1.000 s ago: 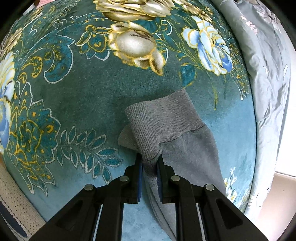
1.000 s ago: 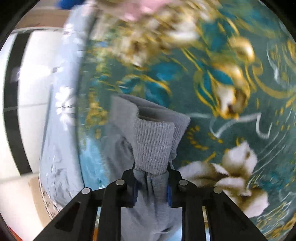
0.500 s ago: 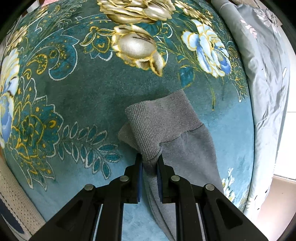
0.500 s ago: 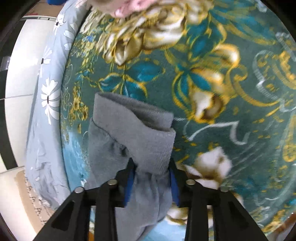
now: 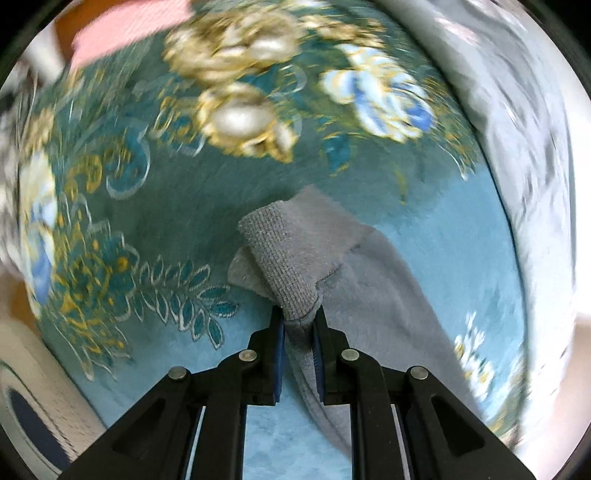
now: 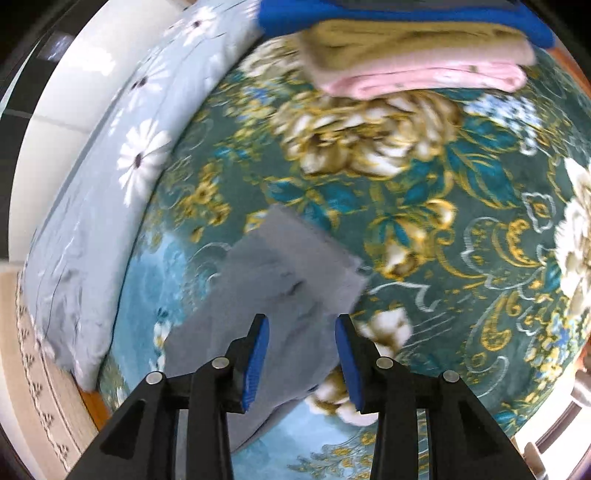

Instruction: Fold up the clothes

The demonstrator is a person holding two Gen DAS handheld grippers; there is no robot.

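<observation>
While my left gripper (image 5: pixel 298 325) pinched the grey garment's (image 5: pixel 354 280) ribbed cuff (image 5: pixel 288 258), my right gripper (image 6: pixel 301 345) hung open above the fabric, not touching.

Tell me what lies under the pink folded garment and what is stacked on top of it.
The pink folded garment rests on the floral teal blanket. An olive-tan fold lies on it, and a blue one tops the stack. The blanket's pattern beneath the stack is covered.
</observation>
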